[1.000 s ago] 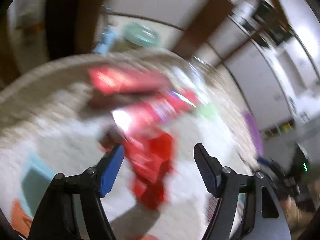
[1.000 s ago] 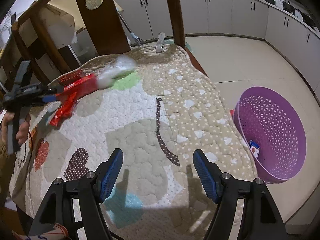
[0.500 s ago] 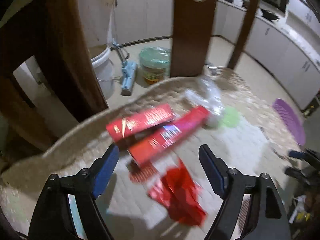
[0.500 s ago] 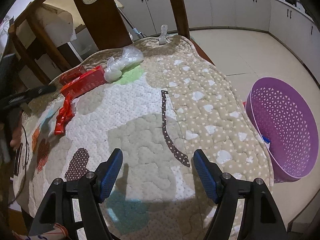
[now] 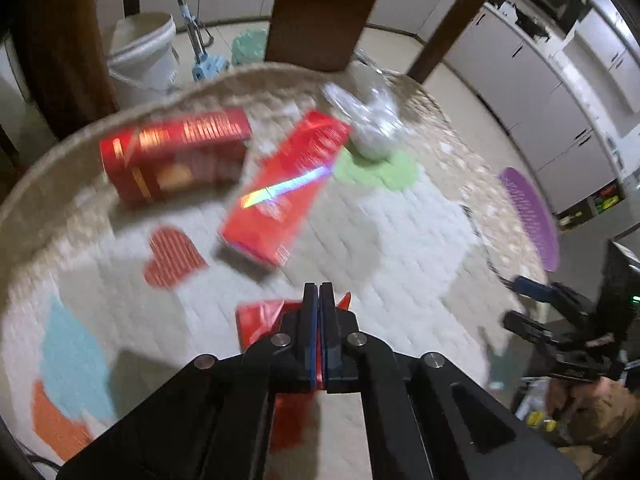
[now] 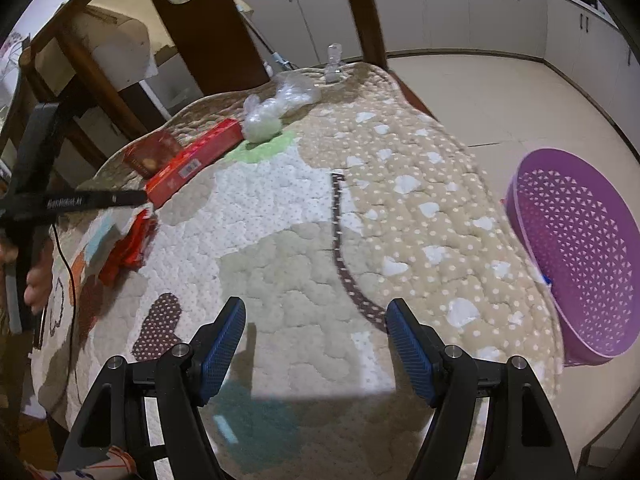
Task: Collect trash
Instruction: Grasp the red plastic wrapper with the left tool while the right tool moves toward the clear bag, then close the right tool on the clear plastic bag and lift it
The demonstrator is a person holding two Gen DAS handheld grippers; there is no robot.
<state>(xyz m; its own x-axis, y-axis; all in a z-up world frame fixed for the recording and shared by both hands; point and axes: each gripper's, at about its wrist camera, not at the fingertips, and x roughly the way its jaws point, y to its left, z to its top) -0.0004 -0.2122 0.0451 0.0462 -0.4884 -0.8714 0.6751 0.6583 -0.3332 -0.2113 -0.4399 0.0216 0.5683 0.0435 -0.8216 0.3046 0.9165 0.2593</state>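
The red wrapper (image 5: 260, 320) lies crumpled on the quilt (image 5: 400, 240), near its left edge. My left claw (image 5: 319, 292) is closed on it: the two blue pads meet with only a thin red strip of wrapper pinched between them, and the rest of the wrapper spreads out to the left of and beneath the fingers.

Other trash, placed relative to the wrapper:
- Long red box (image 5: 284, 188): just beyond the wrapper, lying diagonally.
- Dark red box (image 5: 176, 156): beyond and to the left, near the quilt's far edge.
- Clear plastic bag (image 5: 368, 120): farther still, at the far end of the long box, by a green patch.

In the right wrist view the wrapper (image 6: 132, 240) sits under the left claw at the quilt's left side. My right claw (image 6: 314, 340) hovers over the near part of the quilt, well apart from the wrapper, its jaws wide and holding nothing. The purple basket (image 6: 580, 248) stands on the floor beyond the quilt's right edge, on the side opposite the wrapper.
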